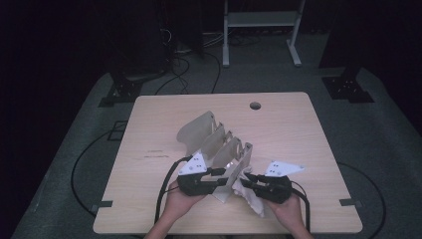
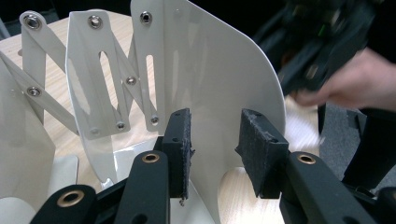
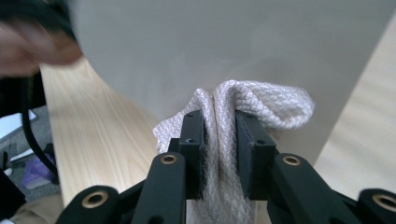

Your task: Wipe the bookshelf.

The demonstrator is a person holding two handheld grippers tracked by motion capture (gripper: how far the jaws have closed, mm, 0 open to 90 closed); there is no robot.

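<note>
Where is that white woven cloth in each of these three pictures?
High view: the cloth lies crumpled near the table's front edge, right of centre, at the tip of the right gripper.
Left gripper view: I cannot make the cloth out with any certainty.
Right gripper view: bottom centre, pinched between the black jaws.
Shared landmark: the cream folding rack's end panel, just behind the cloth.

One rack, one cloth (two tongs)

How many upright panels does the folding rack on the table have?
4, as far as the high view shows. The folding rack has one rounded panel farthest from the person, two in the middle, and the nearest between the left tongs and right tongs. Overlap may hide another.
</note>
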